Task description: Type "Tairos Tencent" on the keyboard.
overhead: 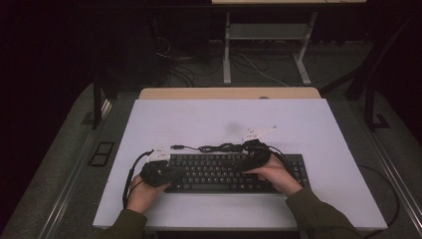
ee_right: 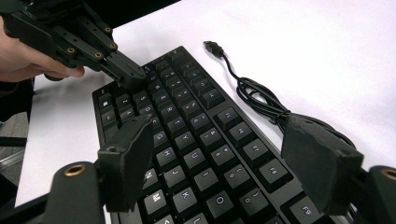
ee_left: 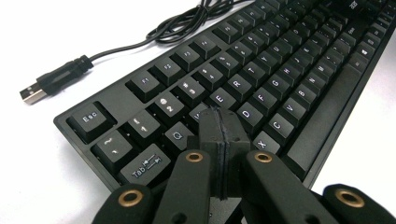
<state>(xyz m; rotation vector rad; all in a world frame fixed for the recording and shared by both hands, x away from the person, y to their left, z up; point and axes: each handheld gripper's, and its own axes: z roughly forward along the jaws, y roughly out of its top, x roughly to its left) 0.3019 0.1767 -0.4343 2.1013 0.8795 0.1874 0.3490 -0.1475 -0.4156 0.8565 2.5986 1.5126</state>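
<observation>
Left gripper (ee_left: 219,126) has its jaws squeezed flat together with nothing in them, tips sitting on the black keyboard (ee_left: 261,79) around the W key. Our right gripper (ee_right: 224,168) is spread wide over the right-hand keys. Keyboard's on the white table (overhead: 199,119), its USB cable (ee_left: 140,39) bunched just behind it

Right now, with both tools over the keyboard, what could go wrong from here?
1. The left tool, jaws shut, rests its tip among the keys by W and S; its blunt tip may press neighbouring keys too.
2. The right tool hangs open over the keyboard, near the bundled cable; swinging toward it could snag the loops.
3. The loose USB plug lies free on the table, so a tug would drag it.
</observation>
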